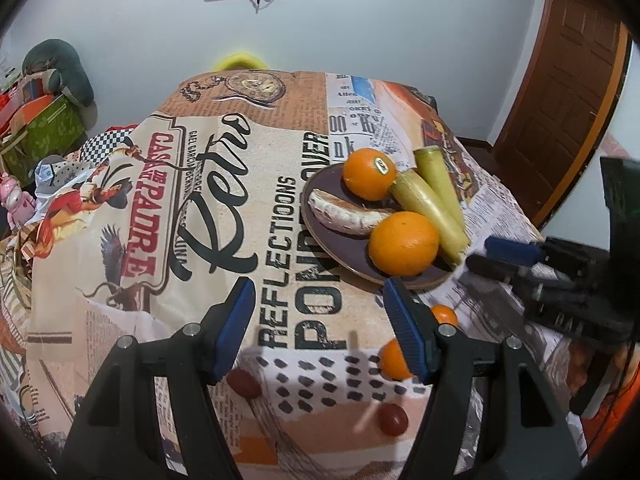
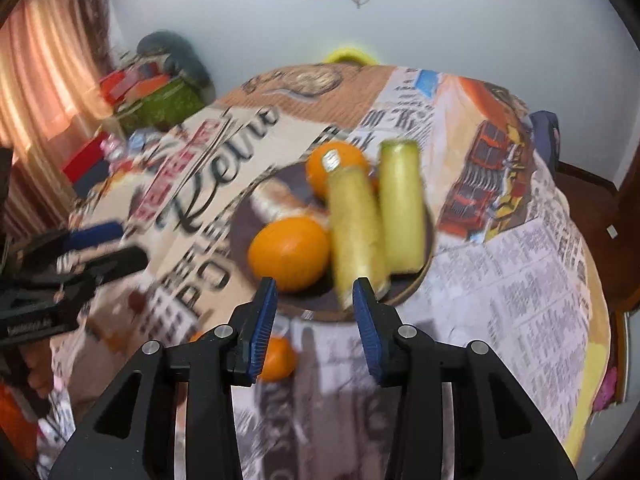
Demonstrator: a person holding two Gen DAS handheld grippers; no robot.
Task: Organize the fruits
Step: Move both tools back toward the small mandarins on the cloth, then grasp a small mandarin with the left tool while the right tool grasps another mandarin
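Both pairs of jaws stand apart with nothing between them. On the left gripper [image 1: 320,328] the blue pads gape wide over the printed tablecloth [image 1: 192,240]; on the right gripper [image 2: 314,328] the gap is narrower, and its view is smeared by motion.

Already on the dark plate [image 1: 320,236], ahead of both grippers, are two oranges [image 1: 403,243], a pale spotted banana [image 1: 344,216] and two yellow-green stalks that look like cut sugarcane [image 1: 428,208]. Loose on the cloth are two small mandarins [image 1: 394,360] and two dark red fruits, perhaps plums [image 1: 244,383].

Relative to the right jaws, one mandarin [image 2: 280,358] sits low and just outside the left pad, partly hidden by that finger. The plate's near rim lies just beyond the fingertips. For the left jaws, one mandarin is tucked against the outer side of the right pad, another peeks out just past it, one plum lies under the left finger, and the second plum [image 1: 393,419] lies low between the fingers, near the right one.

The next pick is probably a mandarin. To do it well, centre the fruit between the pads before closing, come down so the tips straddle its widest part, squeeze gently, and place it in a free spot on the plate so nothing rolls off.
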